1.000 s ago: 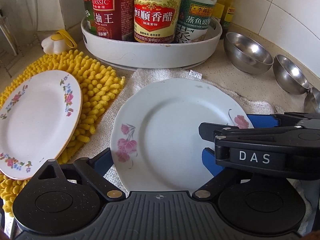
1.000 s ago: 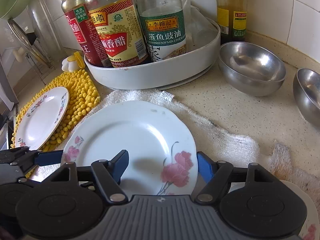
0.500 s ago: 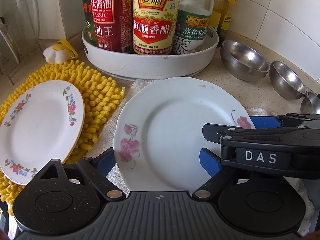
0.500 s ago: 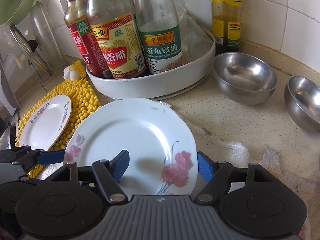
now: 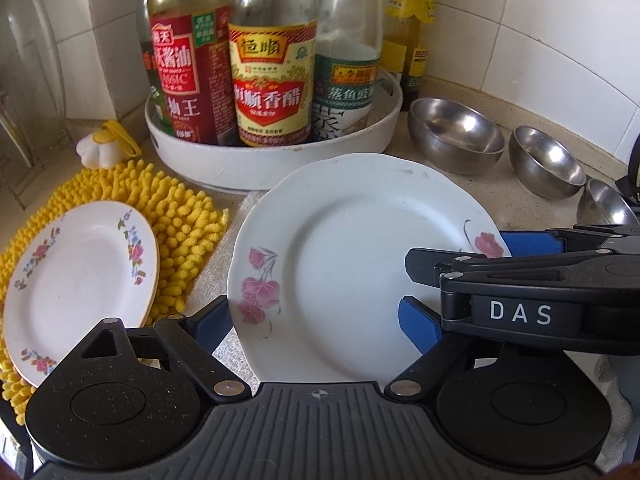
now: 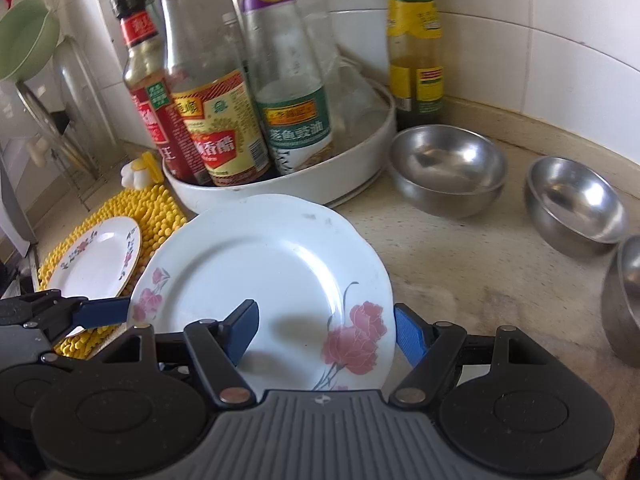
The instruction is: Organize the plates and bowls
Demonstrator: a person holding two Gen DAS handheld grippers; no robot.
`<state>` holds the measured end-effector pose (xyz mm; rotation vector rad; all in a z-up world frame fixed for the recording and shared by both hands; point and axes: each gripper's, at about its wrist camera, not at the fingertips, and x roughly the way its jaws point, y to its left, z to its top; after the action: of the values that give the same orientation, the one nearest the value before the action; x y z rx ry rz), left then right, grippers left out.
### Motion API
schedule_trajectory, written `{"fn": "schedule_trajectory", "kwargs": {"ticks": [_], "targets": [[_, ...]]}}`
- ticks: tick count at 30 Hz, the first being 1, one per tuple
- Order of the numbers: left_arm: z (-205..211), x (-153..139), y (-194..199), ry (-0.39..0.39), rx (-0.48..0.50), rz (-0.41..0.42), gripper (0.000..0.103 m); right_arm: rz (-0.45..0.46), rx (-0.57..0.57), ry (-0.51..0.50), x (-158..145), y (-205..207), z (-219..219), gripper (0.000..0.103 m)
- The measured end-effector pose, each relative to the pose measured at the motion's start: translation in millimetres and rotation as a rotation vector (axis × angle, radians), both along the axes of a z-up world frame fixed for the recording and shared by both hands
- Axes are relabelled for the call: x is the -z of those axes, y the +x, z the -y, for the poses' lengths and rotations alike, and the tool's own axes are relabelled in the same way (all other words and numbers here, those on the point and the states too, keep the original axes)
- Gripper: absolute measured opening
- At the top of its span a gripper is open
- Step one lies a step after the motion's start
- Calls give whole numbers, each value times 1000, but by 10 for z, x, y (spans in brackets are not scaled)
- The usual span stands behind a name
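A white plate with pink flowers hangs tilted above the counter, carried between both grippers. My left gripper has its left finger against the plate's left rim and its right finger over the plate's face. My right gripper mirrors this, with its right finger at the right rim and its left finger on the face. Both grip the plate. A smaller floral plate lies on a yellow chenille mat at the left. Three steel bowls stand on the counter at the right.
A white round tray full of sauce bottles stands just behind the plate. A yellow-green bottle is in the tiled corner. A pale towel lies under the plate. A dish rack is at the far left.
The flowered plate has come up off the towel together with both grippers. It now overlaps the tray's front edge, and more of the bottles shows.
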<state>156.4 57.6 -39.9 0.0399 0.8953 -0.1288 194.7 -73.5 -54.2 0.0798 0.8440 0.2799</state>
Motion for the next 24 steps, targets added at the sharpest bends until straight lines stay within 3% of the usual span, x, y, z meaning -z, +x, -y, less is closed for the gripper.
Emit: {"fn": "schedule_trajectory", "kwargs": {"ticks": [24], "targets": [[865,65,-243,22,305,-14,92,-43,282,-22,55,-622,820,75]]}}
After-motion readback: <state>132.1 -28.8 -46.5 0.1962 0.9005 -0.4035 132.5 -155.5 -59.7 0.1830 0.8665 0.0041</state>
